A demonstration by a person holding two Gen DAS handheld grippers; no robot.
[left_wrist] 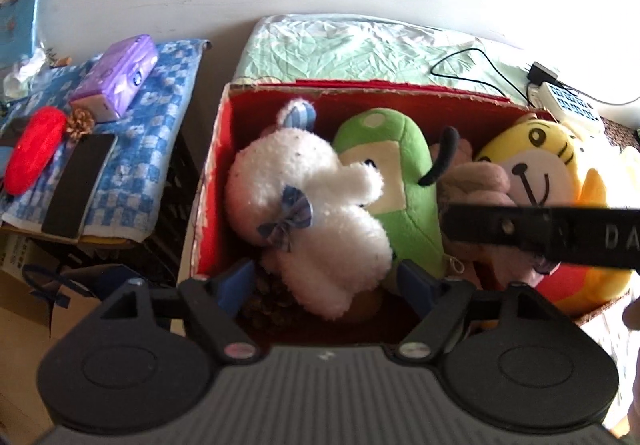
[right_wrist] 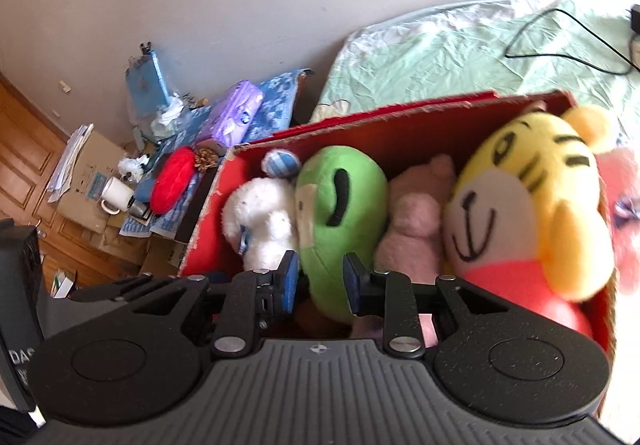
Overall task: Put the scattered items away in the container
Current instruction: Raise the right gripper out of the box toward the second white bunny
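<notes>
The red cardboard box stands against the near edge of the bed and is packed with plush toys. From its left wall to its right lie a white plush dog with a blue bow, a green plush toy, a pink plush toy sunk between its neighbours, and a yellow tiger plush that bulges over the right rim.

The left hand-held gripper hangs over the box's near edge with its jaws spread wide on either side of the white dog's lower body; the blue pads do not press on it. The right hand-held gripper stands over the near edge with its jaws only narrowly apart, the green toy's lower end showing in the gap; whether the pads pinch it cannot be told.

Left of the box, a low stand draped in a blue checked towel carries a purple tissue pack, a red cushion, a pine cone and a black flat case. A white mug sits on cardboard cartons further left. A black cable and a white power strip lie on the bed behind the box's right corner.
</notes>
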